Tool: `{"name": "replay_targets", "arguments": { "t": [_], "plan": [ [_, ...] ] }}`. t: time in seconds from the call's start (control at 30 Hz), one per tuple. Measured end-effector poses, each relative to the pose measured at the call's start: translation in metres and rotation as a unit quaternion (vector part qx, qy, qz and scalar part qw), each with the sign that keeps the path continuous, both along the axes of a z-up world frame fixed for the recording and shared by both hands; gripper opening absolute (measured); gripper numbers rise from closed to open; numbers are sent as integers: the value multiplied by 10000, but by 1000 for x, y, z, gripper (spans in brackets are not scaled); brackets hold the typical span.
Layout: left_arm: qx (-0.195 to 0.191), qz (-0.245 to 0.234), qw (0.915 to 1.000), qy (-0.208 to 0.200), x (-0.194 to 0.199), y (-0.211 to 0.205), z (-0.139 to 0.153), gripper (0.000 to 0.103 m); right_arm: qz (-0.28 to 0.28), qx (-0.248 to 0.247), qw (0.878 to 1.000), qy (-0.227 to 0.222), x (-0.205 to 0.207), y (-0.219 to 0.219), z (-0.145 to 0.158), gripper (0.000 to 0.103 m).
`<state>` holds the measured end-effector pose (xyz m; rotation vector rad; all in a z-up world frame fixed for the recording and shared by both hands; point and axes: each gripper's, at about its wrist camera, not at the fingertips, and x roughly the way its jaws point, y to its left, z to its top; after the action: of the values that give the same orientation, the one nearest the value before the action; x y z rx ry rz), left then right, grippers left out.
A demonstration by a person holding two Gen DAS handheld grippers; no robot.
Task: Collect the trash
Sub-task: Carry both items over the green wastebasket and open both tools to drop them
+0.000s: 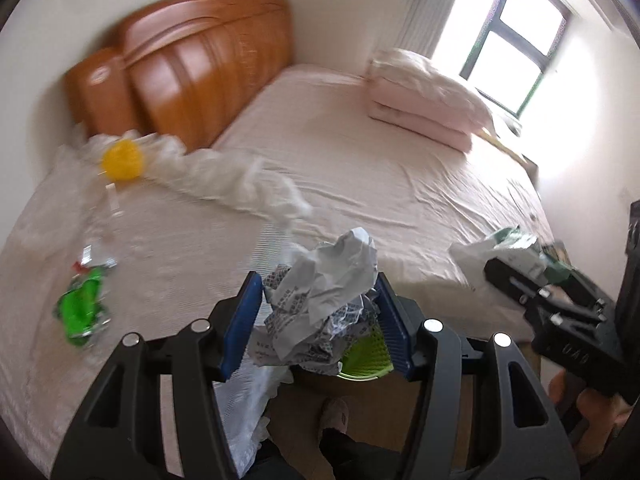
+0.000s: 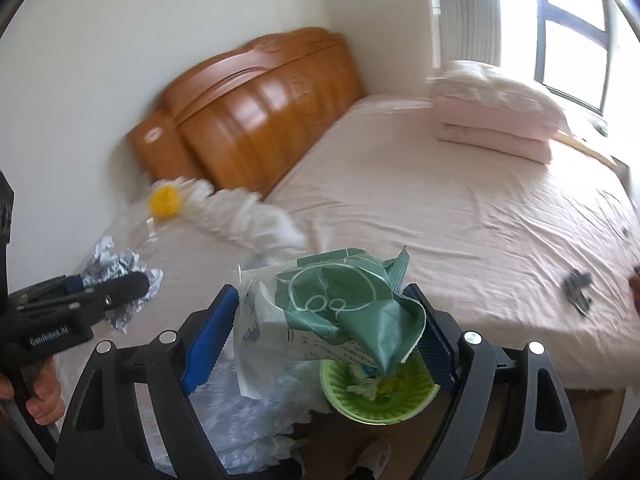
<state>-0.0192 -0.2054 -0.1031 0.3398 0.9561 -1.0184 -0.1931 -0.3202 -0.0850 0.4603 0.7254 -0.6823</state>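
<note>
Partly hiding the green bin (image 2: 376,396), both grippers pinch trash: left (image 1: 320,312) crumpled paper (image 1: 328,292), right (image 2: 328,328) a green wrapper (image 2: 348,304).

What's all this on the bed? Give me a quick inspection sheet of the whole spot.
Surface: pink bed, sheet wrinkled.
Job's things: crumpled paper and green wrapper, both held; green basket below, already holding scraps.
Clutter: green packet, yellow ball, white plastic on the bed.
Grippers: left gripper and right gripper both clamped on trash.
Cables: nothing seen.
Surroundings: wooden headboard, folded quilt, window.
</note>
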Motion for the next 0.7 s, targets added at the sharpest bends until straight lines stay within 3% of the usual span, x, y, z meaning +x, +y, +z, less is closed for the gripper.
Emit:
{"name": "replay_targets", "arguments": {
  "t": [0.33, 0.7],
  "plan": [
    [327, -860, 9957, 40, -53, -85, -42, 55, -957, 28, 9953, 127, -84, -47, -5, 83],
    [1265, -1049, 9864, 34, -76, -161, -157, 56, -1145, 172, 9925, 400, -113, -83, -20, 83]
  ]
}}
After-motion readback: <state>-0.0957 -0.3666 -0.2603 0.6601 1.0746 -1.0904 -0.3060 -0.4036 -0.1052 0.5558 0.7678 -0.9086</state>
